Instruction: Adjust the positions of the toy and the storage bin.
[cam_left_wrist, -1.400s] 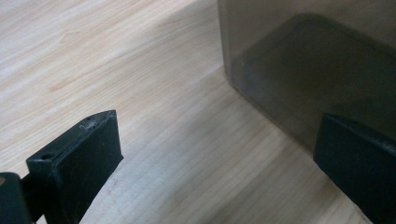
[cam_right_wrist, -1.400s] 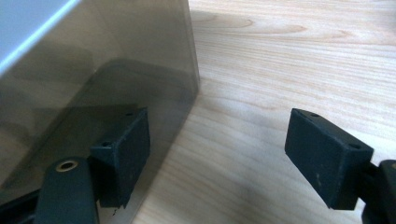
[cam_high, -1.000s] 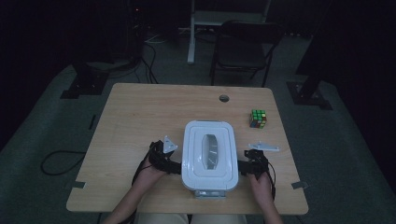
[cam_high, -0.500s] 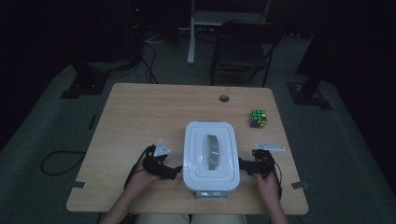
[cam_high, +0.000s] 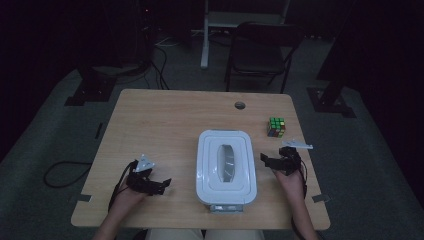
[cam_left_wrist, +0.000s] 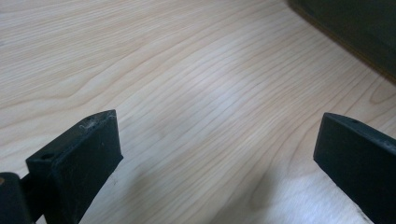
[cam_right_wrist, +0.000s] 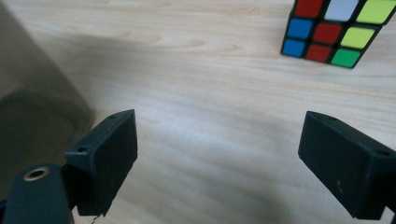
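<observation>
Left gripper (cam_high: 162, 185) sits low over the table (cam_high: 165, 125), near the front-left edge, well apart from the box (cam_high: 225, 167). Left hand (cam_high: 131, 192) wraps it from behind, forearm coming in from the bottom edge at a slight inward angle. Jaws point right, toward the box. Grey plate (cam_high: 145, 163) on top, tilted a bit.

Left gripper view: left gripper (cam_left_wrist: 210, 154) has its jaws spread wide, nothing between them, just bare wood grain. Dark table edge at top right.

Right gripper (cam_high: 266, 161) is just beside the box's right wall, near it but not touching as far as I can tell. Right hand (cam_high: 288, 172) behind it, forearm running up from the bottom edge almost straight. Jaws point left toward the box. Its plate (cam_high: 297, 145) sticks out on the far side.

Right gripper view: right gripper (cam_right_wrist: 219, 154) also spread wide, empty, bare wood between the jaws. Box wall is a dim grey mass at left. Cube (cam_right_wrist: 334, 30) at top right, ahead of the jaws, apart from them; red, blue, white, yellow and green stickers showing.

High view: white box with lid on, upright, centre-front of the table, long axis running away from the person. Cube (cam_high: 276, 127) sits on the table beyond the right gripper, right of the box's far corner. Chair (cam_high: 260, 47) behind the table, dark floor around.
</observation>
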